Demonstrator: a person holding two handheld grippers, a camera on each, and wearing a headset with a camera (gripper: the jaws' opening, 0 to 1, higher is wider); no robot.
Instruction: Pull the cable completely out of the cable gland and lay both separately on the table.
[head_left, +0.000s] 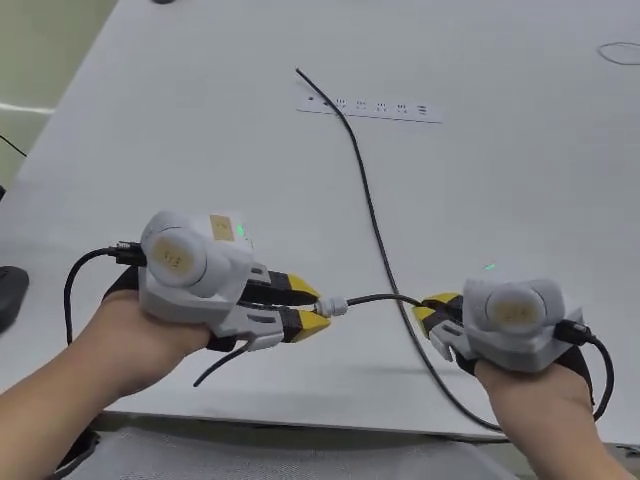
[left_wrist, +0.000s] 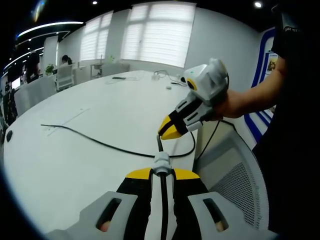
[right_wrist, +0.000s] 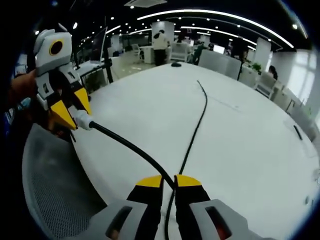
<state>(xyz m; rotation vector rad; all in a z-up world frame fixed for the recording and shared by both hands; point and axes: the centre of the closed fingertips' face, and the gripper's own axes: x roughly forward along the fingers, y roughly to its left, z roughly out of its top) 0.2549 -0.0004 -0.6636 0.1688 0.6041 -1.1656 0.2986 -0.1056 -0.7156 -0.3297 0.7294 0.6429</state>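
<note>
Head view: the white table (head_left: 200, 130) stretches wide and bare ahead, its near edge running just below both grippers; a white power strip (head_left: 370, 107) lies far back; the black cable (head_left: 365, 190) crosses the open top from near that strip down toward the right gripper (head_left: 425, 312); a short span bridges from there to the small white cable gland (head_left: 334, 306), which pokes out of the yellow tips of the left gripper (head_left: 318, 308); a short black tail sticks out behind and under the left gripper, so the cable is still threaded through the gland; both grippers are held above the table's near margin, close to each other.

Left gripper view: the left gripper (left_wrist: 161, 174) has its jaws drawn together on the cable gland (left_wrist: 161, 162), which sits right at the tips, with the cable (left_wrist: 100, 142) running back down the seam between them; ahead, the right gripper (left_wrist: 170, 131) pinches the strand near the table (left_wrist: 75, 165) edge; a grey mesh chair (left_wrist: 225, 170) stands beside that edge.

Right gripper view: the right gripper (right_wrist: 169, 181) has its jaws closed on the cable (right_wrist: 125, 145); one strand leads left to the cable gland (right_wrist: 82, 120) at the left gripper (right_wrist: 72, 112); the other runs away across the open table (right_wrist: 240, 150).
</note>
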